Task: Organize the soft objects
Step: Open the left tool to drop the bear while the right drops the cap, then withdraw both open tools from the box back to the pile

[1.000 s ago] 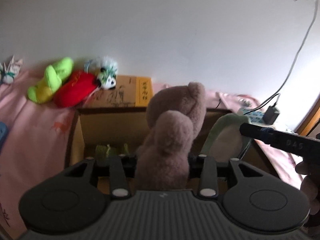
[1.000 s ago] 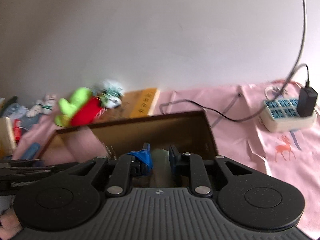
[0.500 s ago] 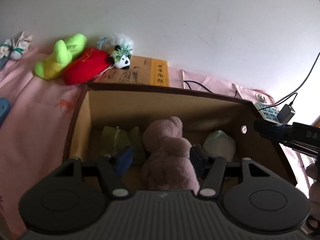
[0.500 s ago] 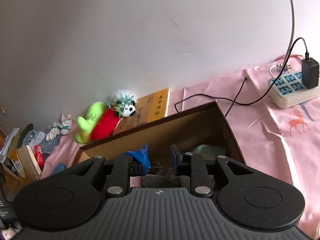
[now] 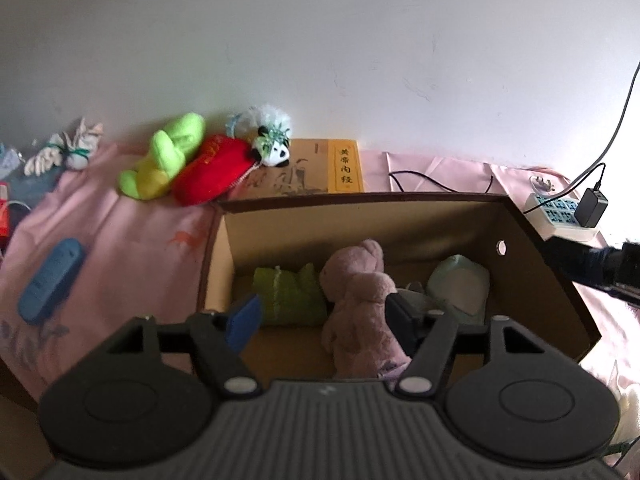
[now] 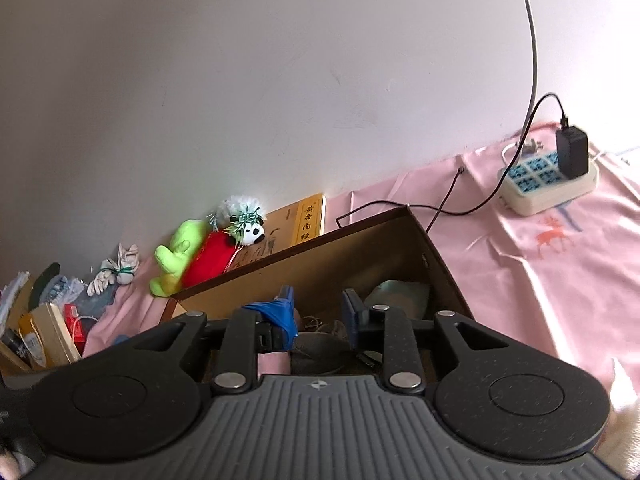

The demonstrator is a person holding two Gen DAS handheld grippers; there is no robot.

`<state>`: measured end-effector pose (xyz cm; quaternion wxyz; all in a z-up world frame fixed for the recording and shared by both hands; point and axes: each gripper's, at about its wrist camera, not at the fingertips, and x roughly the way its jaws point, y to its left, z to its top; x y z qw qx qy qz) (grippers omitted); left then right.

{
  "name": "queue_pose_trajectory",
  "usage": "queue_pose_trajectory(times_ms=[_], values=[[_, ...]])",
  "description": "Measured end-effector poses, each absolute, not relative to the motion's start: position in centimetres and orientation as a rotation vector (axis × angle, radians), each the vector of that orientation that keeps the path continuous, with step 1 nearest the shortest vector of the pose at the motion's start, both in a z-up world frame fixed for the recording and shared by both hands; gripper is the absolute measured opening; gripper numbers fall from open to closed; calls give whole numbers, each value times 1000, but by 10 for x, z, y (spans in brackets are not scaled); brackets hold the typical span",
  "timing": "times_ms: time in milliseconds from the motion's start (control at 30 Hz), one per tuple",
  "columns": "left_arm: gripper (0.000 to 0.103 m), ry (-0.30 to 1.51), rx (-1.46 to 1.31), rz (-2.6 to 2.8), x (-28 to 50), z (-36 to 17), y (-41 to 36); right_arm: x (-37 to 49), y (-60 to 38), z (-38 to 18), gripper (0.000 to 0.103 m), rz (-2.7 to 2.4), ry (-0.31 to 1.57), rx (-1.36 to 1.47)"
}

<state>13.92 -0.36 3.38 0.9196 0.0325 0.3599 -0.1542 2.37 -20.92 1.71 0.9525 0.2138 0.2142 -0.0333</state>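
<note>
A brown teddy bear lies inside the cardboard box, between a green plush and a pale green plush. My left gripper hovers over the box's near side. Its jaws are opening, and the bear sits between them with the left pad well clear of it. My right gripper is over the same box; its jaws are opening by a narrow gap with nothing gripped. It also shows as a dark bar at the right edge of the left wrist view.
Behind the box, against the wall, lie a lime plush, a red plush, a small panda and a yellow book. A power strip with cables sits to the right. A blue remote lies on the pink cloth at left.
The bear was held above the box by my left gripper; now it lies inside, released, and the jaws have spread. My right gripper rolled, drew back and parted its fingers slightly.
</note>
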Motion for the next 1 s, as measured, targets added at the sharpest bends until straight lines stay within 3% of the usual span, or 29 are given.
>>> queue_pose_trajectory(times_ms=[1000], values=[[68,738,124,-226,67,46,23,-45,-168,12,10,35,465,278]])
